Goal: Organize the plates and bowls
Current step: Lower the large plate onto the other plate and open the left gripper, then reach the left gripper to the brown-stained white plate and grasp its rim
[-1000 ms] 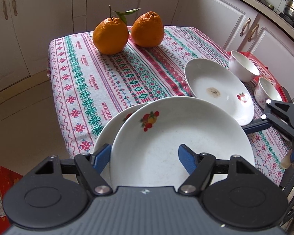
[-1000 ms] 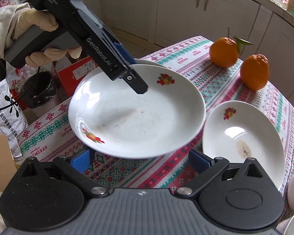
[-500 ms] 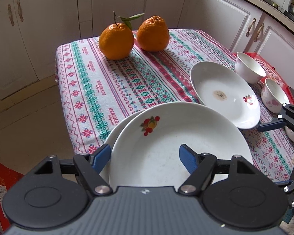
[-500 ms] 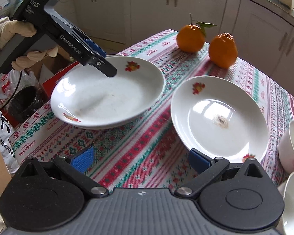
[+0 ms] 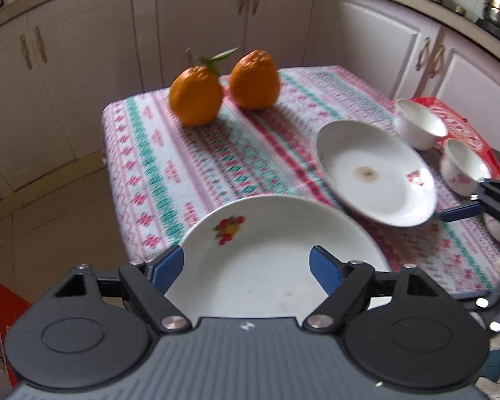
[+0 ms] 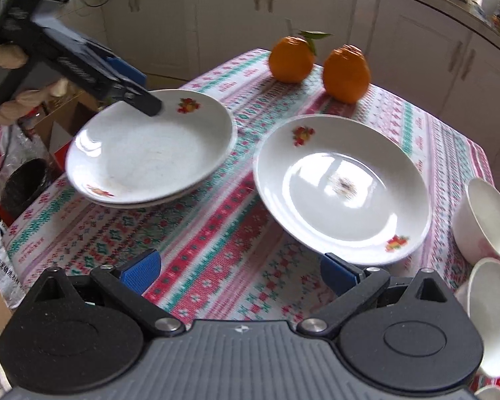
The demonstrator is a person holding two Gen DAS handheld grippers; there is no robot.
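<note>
Left hand-held gripper [image 5: 246, 268] opening, blue ribbed pads astride glossy round plate [image 5: 276, 260] (unpinched); right hand-held gripper [image 6: 240, 275] unclenched.

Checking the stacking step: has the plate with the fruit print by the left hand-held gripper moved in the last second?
Yes. The plate came down onto the other plate on the tablecloth.

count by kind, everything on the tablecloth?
Plates: 3, two stacked with the lower one's rim showing, one apart
Bowls: 2 clearly in view; possibly more at the frame edge, can't tell
Oranges: 2
Total: 7
</note>
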